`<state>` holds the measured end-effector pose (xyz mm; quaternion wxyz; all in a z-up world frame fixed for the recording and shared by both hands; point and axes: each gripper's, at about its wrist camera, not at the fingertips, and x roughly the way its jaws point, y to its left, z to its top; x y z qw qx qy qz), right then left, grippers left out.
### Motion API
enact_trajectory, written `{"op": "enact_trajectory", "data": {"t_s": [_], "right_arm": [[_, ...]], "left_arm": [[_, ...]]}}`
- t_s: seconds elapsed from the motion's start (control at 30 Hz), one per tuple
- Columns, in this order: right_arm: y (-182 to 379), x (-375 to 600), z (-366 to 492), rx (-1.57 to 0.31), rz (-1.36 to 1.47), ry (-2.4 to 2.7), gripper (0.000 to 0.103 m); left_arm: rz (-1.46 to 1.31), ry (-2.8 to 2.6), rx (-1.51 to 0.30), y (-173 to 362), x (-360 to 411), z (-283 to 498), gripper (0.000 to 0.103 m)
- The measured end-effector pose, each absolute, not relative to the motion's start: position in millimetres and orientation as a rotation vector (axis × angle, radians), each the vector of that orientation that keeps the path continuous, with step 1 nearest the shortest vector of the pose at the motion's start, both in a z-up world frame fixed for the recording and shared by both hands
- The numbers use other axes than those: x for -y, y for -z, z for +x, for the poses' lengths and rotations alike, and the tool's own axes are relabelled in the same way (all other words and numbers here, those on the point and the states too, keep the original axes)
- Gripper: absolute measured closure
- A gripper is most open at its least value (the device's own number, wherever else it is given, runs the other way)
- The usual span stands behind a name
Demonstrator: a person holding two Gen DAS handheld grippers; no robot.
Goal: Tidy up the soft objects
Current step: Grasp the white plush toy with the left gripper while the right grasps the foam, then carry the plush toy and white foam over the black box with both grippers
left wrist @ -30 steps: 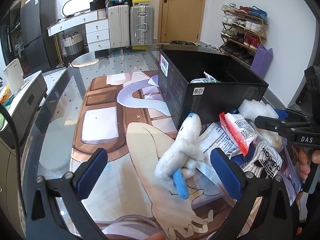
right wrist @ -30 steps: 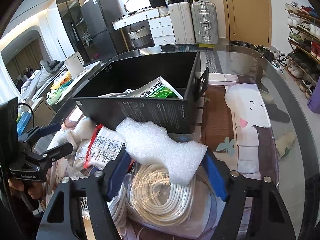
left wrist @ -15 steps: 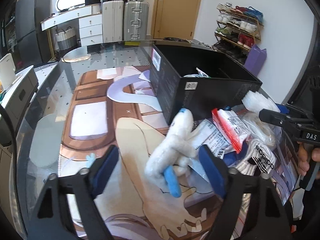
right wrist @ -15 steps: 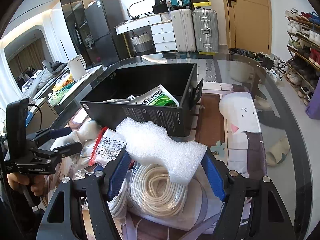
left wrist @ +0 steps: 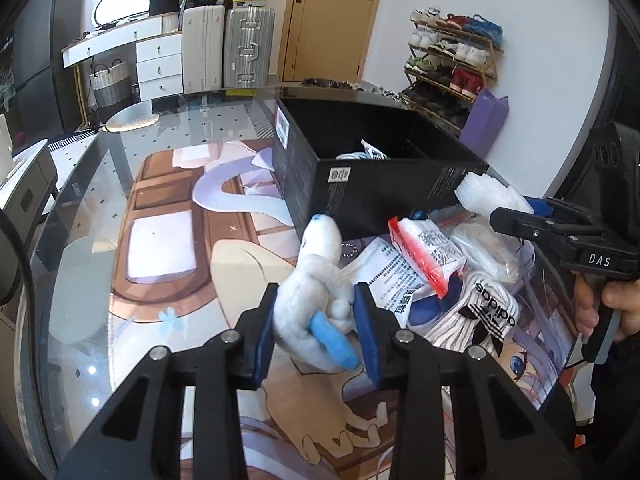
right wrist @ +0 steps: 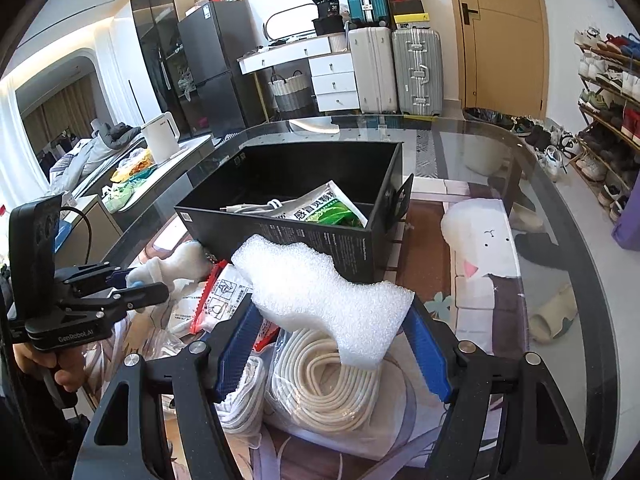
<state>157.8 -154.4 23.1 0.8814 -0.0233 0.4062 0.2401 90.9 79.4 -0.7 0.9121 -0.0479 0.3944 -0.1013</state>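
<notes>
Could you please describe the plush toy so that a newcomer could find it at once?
Look just in front of the black box on the glass table. The plush toy is pinched in the left gripper; unlike the neighbouring packets, it is fluffy white with blue tips.

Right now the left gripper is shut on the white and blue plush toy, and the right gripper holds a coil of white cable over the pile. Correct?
Not quite. The left gripper is shut on the plush toy, but the right gripper holds a white foam piece; the coil of white cable lies below it, as the right wrist view shows.
</notes>
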Motion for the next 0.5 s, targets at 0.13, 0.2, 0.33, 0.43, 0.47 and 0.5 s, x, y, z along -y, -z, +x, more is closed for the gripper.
{"op": "enact_trajectory", "data": {"t_s": [0.13,0.2,0.33,0.43,0.47,0.5], "right_arm": [[-28,154,155,-0.831,-0.052,-0.505,0.03],[-30,153,153,-0.826,-0.053,-0.507,0.03],[-34,151,152,-0.809,-0.056,-0.512,0.03],[-37,150,150,-0.795,-0.059,-0.517,0.03],[-39,150,149,-0.788,-0.06,-0.519,0.03],[-41,150,148,-0.783,-0.061,-0.52,0.03]], "left_arm": [[-0.112,0.206,-0.798,-5,-86,87,0.069],[-0.123,0.205,-0.791,-7,-89,84,0.069],[-0.139,0.2,-0.766,-13,-93,80,0.069],[-0.139,0.195,-0.74,-23,-92,77,0.069],[-0.137,0.193,-0.726,-27,-92,75,0.069],[-0.134,0.193,-0.711,-32,-90,72,0.069]]}}
